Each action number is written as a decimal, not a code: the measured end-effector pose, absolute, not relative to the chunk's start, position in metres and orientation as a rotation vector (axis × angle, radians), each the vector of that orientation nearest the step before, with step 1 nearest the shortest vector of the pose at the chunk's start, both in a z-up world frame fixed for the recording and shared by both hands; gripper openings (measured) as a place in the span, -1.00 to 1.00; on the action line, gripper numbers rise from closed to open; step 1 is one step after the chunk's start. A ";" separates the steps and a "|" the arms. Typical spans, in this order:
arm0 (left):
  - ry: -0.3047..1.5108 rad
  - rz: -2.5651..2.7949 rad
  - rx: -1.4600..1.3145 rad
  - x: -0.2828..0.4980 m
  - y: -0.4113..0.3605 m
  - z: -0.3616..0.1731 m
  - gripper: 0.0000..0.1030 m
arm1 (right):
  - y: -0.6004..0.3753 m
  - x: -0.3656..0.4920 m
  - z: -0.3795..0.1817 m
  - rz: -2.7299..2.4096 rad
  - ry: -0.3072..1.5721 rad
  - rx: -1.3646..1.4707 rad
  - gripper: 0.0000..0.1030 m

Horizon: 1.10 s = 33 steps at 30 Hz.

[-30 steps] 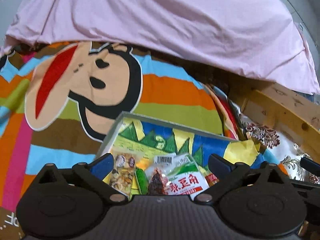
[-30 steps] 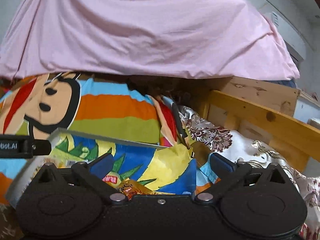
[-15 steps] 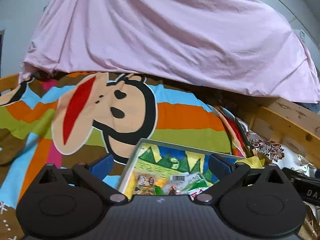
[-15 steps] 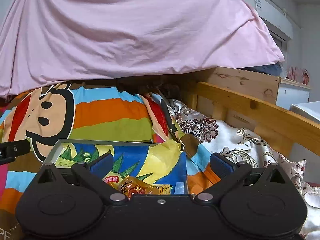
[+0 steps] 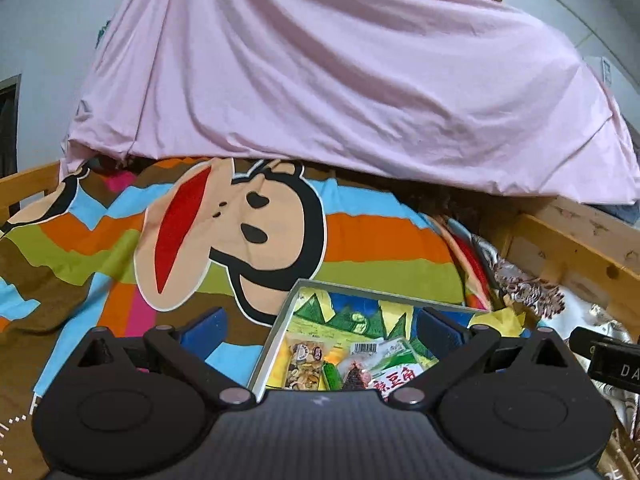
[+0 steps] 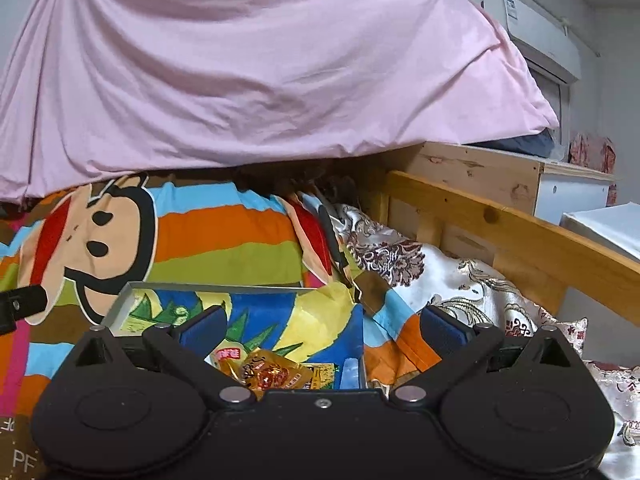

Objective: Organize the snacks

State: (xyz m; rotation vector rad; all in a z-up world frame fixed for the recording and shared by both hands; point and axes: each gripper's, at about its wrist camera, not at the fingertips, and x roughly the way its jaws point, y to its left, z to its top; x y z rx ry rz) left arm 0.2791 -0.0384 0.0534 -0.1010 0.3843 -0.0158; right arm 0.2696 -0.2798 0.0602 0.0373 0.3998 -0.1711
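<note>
While blurred — packet (image 5: 394, 380) reads "豆角".

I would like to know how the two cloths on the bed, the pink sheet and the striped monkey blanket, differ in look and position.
The pink sheet is plain, one colour; the striped monkey blanket is multicoloured with a cartoon face. The sheet is draped high at the back; the blanket lies lower and nearer, under the snack tray. Both are wrinkled fabric.

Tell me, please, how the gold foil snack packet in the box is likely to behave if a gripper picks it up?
The gold foil packet looks small and flat, so it is probably light. Its glossy, crinkled wrapper suggests it may flex and could slip between the pads. It lies among other packets in the shallow box, so neighbours may shift when it lifts.
</note>
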 end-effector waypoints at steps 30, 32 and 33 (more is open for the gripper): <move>0.371 0.000 -0.015 0.221 -0.037 0.076 0.99 | -0.275 0.209 0.087 -0.148 0.360 0.073 0.99; 0.376 -0.002 -0.006 0.217 -0.038 0.075 0.99 | -0.275 0.206 0.089 -0.146 0.358 0.075 0.99; 0.379 -0.003 0.000 0.215 -0.038 0.075 0.99 | -0.275 0.204 0.089 -0.146 0.357 0.076 0.99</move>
